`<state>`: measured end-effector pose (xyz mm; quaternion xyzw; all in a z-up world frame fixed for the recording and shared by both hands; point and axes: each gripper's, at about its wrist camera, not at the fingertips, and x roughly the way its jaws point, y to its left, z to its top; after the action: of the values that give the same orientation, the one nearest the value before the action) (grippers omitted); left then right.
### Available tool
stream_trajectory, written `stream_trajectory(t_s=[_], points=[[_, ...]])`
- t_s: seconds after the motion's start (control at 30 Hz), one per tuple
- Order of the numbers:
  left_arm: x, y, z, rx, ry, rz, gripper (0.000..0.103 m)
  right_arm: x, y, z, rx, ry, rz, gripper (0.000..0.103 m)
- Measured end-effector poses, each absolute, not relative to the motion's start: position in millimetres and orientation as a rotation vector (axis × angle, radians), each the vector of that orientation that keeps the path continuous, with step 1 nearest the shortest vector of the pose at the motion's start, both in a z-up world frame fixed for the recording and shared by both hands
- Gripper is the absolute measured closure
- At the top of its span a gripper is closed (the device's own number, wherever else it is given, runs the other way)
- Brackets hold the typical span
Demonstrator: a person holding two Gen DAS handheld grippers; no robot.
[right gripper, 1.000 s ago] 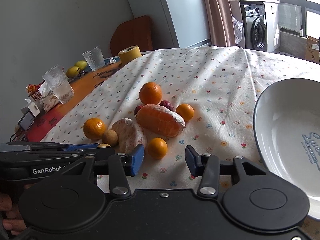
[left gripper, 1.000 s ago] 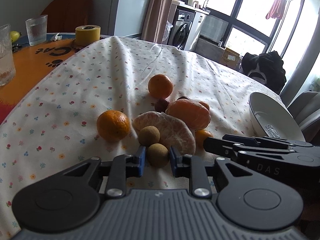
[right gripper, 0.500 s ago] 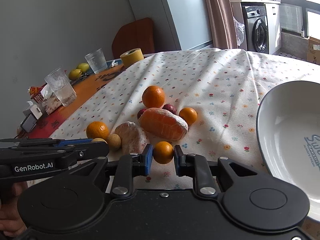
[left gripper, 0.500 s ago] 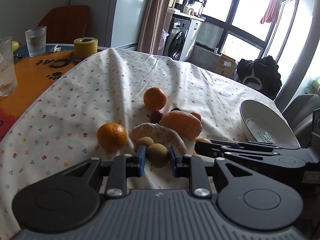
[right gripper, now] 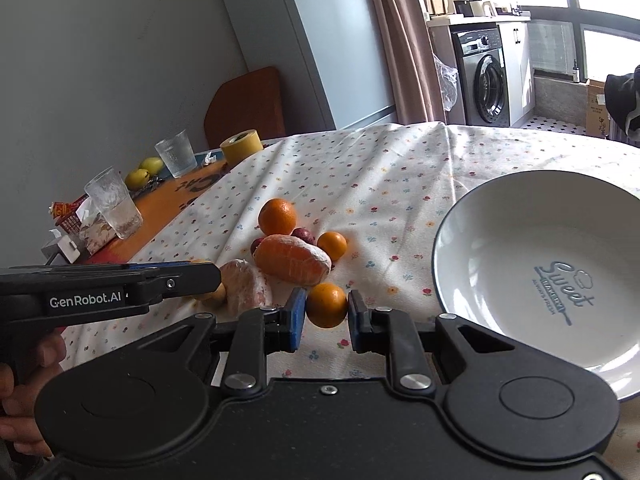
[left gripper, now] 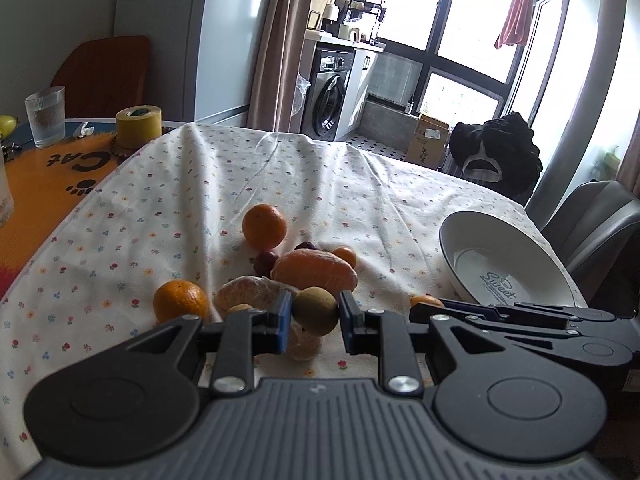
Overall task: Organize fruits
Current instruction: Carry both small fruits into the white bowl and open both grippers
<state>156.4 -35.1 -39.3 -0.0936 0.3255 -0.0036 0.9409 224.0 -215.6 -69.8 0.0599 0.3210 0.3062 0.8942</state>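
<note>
Floral tablecloth point(left gripper: 200, 200), open stretch between fruit pile point(right gripper: 292, 258) and bowl point(right gripper: 460, 216).

Black hand-held gripper point(left gripper: 314, 316), blue finger pads point(left gripper: 284, 320), 2 silver screws, "GenRobot.AI" lettering

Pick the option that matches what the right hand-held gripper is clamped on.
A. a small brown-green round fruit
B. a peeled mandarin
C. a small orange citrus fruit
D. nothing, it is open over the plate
C: in the right wrist view the right hand-held gripper has its blue pads on either side of a small orange citrus fruit, beside the white plate.
</note>
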Motion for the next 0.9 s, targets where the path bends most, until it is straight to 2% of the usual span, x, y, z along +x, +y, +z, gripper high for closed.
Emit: stream_trajectory(t_s=[0.9], points=[[195.8,-120.1,-31.5,-0.104,0.657,-0.205,0.079,219.1,-305.2,-68.3,0.208,0.615,0.420,0.082]])
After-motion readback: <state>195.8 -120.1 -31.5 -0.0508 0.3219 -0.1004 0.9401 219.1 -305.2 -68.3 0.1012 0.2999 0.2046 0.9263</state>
